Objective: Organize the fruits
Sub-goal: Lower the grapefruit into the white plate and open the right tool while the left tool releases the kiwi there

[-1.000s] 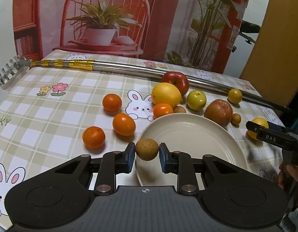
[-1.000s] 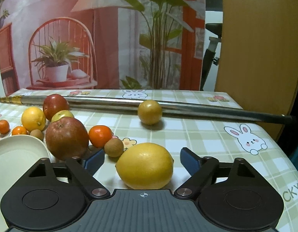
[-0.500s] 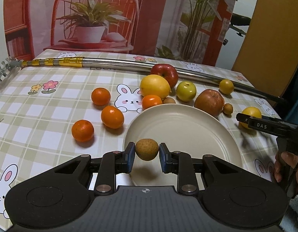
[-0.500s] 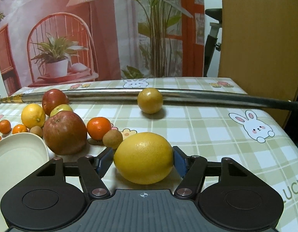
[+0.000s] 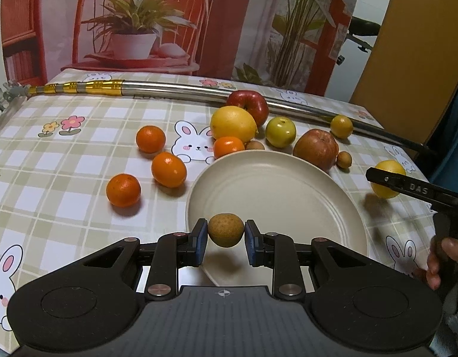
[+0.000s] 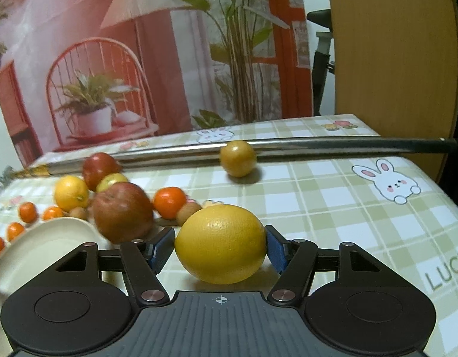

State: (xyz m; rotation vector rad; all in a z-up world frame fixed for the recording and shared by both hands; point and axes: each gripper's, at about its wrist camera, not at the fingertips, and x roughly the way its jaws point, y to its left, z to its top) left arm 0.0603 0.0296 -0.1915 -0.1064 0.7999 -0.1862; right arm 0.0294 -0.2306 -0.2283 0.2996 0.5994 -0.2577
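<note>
My left gripper is shut on a small brown round fruit, held just above the near rim of the cream plate, which has nothing on it. In the right wrist view my right gripper is shut on a large yellow lemon, both blue pads pressed against its sides, low over the checked tablecloth. The left wrist view shows that lemon right of the plate, behind one dark right finger.
Loose fruit rings the plate: three oranges to its left, a yellow citrus, red apple, green apple and russet apple behind. A metal pole crosses the back. A hand is at the right edge.
The right jaws have closed in from wide open onto the lemon, and the right view has tilted. The left gripper keeps the brown fruit, with the plate now more central beneath it.
</note>
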